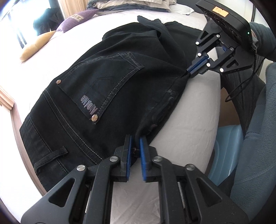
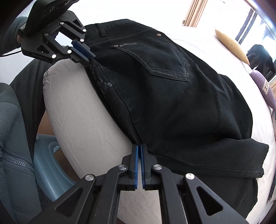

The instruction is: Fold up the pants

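Note:
Black jeans point(image 1: 107, 82) lie folded on a white bed, back pocket up, and show in the right wrist view point(image 2: 172, 96) too. My left gripper point(image 1: 135, 139) is shut on the jeans' near edge by the waist, with cloth between its blue pads. My right gripper point(image 2: 139, 146) is shut on the same near edge further along the leg. Each gripper shows in the other's view: the right one point(image 1: 188, 70), the left one point(image 2: 92, 57). The near edge is pulled taut between them, close to the mattress edge.
The white mattress point(image 1: 198, 106) drops off at the near side. A pale blue plastic bin point(image 1: 227, 148) stands on the floor below. A tan pillow point(image 1: 36, 44) and a purple pillow point(image 1: 75, 20) lie on the far side. Folded clothes point(image 1: 131, 5) are stacked at the bed's far end.

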`<state>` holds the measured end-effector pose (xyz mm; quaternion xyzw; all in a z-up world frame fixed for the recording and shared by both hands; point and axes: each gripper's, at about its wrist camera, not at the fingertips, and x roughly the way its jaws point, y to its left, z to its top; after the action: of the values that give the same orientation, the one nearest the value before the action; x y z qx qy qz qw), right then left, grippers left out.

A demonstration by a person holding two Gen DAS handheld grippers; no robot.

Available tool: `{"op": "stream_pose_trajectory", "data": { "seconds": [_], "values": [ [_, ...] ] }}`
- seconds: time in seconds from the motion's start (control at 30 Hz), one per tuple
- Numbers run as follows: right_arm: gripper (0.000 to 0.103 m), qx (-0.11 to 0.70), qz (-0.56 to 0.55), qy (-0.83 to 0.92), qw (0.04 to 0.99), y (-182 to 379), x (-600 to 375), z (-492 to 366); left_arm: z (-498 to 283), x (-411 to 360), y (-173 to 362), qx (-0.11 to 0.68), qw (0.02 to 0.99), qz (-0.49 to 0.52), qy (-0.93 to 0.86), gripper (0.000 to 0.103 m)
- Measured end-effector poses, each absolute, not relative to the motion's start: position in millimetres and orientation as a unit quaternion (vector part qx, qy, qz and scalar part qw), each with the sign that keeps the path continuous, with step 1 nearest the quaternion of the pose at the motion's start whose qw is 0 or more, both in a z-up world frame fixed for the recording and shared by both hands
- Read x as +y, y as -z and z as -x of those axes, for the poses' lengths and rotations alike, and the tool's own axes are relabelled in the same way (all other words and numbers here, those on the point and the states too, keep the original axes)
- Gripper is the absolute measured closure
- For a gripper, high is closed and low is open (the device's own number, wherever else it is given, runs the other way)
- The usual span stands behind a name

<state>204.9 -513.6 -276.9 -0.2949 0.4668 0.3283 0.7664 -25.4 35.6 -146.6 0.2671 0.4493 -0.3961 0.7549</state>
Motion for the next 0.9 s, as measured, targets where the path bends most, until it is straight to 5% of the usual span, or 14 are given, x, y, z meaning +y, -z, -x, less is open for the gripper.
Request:
{"op": "stream_pose_trajectory", "data": {
  "seconds": [0.17, 0.37, 0.53, 0.63, 0.8, 0.9],
  "values": [
    [0.096, 0.478, 0.251, -0.320, 0.778, 279.4, -521.1, -217.7, 15.4, 39.0, 137.0, 0.471, 0.752, -0.241, 0.393, 0.089],
    [0.070, 0.475, 0.188, -0.326, 0.796, 255.8, -536.7, -228.1, 7.3, 33.5, 85.1, 0.439, 0.781, -0.227, 0.381, 0.089],
    [0.066, 0.468, 0.125, -0.323, 0.813, 241.9, -547.8, -240.7, -12.0, -2.1, 59.8, 0.410, 0.792, -0.191, 0.411, 0.089],
    [0.053, 0.488, 0.120, -0.306, 0.808, 258.2, -549.7, -242.1, -29.6, -32.0, 80.9, 0.425, 0.789, -0.188, 0.403, 0.089],
    [0.053, 0.499, 0.077, -0.297, 0.810, 258.0, -575.3, -238.1, -42.8, -60.2, 161.0, 0.505, 0.756, -0.205, 0.361, 0.089],
    [0.053, 0.478, 0.025, -0.275, 0.834, 232.3, -626.7, -239.0, -37.4, -59.9, 156.4, 0.500, 0.760, -0.198, 0.364, 0.089]
  ]
}}
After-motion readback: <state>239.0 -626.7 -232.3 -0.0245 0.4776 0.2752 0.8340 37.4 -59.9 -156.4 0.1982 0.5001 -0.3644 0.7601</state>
